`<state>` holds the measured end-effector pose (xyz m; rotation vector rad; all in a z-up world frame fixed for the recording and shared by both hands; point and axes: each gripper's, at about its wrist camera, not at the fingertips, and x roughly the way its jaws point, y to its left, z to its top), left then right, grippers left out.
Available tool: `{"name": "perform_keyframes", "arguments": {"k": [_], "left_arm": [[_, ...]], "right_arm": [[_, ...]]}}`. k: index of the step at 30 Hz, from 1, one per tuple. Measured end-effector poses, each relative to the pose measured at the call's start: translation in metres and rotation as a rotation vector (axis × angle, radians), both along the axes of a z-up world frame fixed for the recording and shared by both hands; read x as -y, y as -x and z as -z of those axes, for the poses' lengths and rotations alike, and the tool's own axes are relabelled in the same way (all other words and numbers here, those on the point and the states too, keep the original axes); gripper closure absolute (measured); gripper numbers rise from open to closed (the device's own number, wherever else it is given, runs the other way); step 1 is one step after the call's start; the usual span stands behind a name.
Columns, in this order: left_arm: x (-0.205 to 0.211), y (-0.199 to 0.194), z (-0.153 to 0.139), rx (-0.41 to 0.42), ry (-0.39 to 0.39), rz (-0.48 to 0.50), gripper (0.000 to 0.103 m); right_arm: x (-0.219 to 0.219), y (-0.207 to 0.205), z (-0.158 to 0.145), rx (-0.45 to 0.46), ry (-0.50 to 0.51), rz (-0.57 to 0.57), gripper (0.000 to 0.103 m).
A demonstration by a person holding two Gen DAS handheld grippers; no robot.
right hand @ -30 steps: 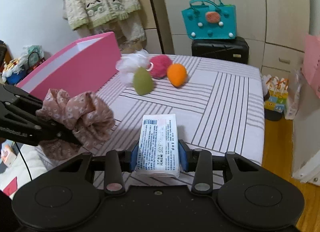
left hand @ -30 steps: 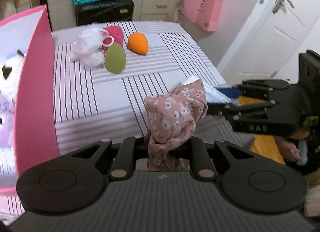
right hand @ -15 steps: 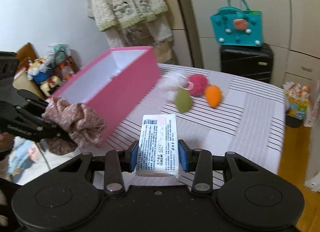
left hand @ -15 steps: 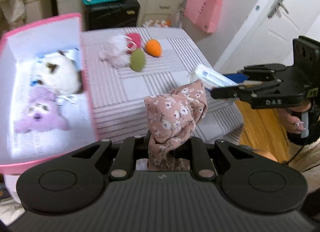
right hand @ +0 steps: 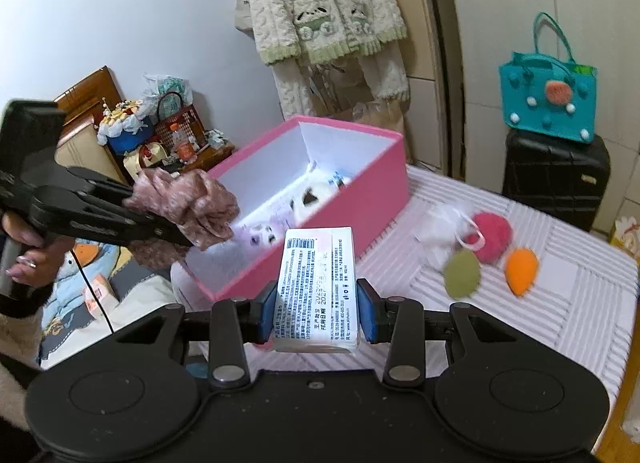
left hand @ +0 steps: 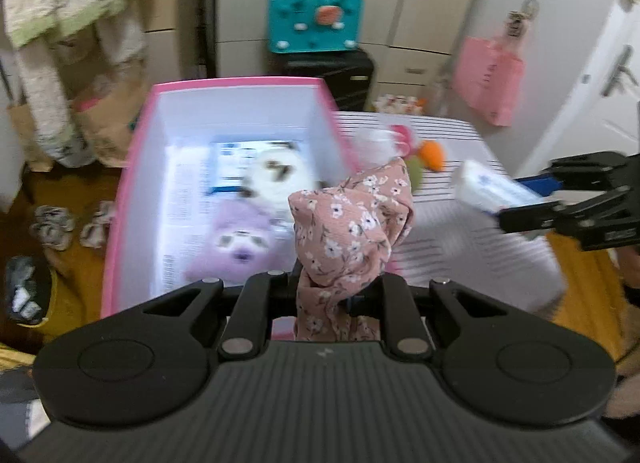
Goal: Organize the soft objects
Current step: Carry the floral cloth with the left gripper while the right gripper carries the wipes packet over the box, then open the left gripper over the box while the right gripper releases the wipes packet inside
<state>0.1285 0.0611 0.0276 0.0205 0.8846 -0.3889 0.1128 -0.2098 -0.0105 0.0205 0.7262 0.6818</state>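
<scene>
Crumpled pink floral fabric scrunchie [left hand: 352, 231] bunches between my left gripper [left hand: 338, 299], clamped tight, tilted down over the open pink cardboard box [left hand: 120, 199]. My right gripper [right hand: 318, 309] pinches a soft white tissue packet [right hand: 316, 287] beside it; its small print is unreadable.

- Pink box [right hand: 352, 199]: one.
- Plush toys inside it: two, white [left hand: 276, 179] and purple [left hand: 236, 243].
- Floral scrunchie [left hand: 352, 231]: one.
- Tissue pack [right hand: 316, 291]: one.
- Egg-shaped sponges: two, green [right hand: 462, 273] and orange [right hand: 520, 269].
- Pink puff [right hand: 492, 237]: one.
- White mesh puff [right hand: 438, 227]: one.
</scene>
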Motion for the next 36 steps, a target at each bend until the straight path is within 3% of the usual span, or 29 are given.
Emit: {"name": "perform_keyframes", "arguments": {"k": [5, 8, 14, 21, 25, 32, 36], "left_arm": [[-0.016, -0.029, 0.011, 0.049, -0.103, -0.058, 0.087], [-0.022, -0.052, 0.017, 0.039, -0.114, -0.063, 0.087], [-0.012, -0.082, 0.035, 0.038, -0.237, 0.000, 0.084], [-0.004, -0.111, 0.047, -0.041, -0.289, 0.026, 0.084], [-0.005, -0.126, 0.051, -0.013, -0.350, -0.025, 0.084], [-0.015, -0.132, 0.050, -0.013, -0.281, -0.056, 0.083], [-0.014, -0.130, 0.051, 0.033, -0.300, -0.085, 0.079]], "right_arm": [[-0.027, -0.022, -0.007, 0.007, -0.025, -0.036, 0.057], [-0.052, -0.039, -0.015, 0.004, -0.037, -0.069, 0.057], [-0.105, -0.084, -0.023, -0.034, -0.024, -0.092, 0.057], [-0.143, -0.145, -0.014, -0.139, 0.042, -0.049, 0.057], [-0.155, -0.173, -0.002, -0.206, 0.048, -0.029, 0.057], [-0.172, -0.209, 0.012, -0.277, 0.033, -0.015, 0.057], [-0.184, -0.223, 0.020, -0.309, 0.028, -0.018, 0.057]]}}
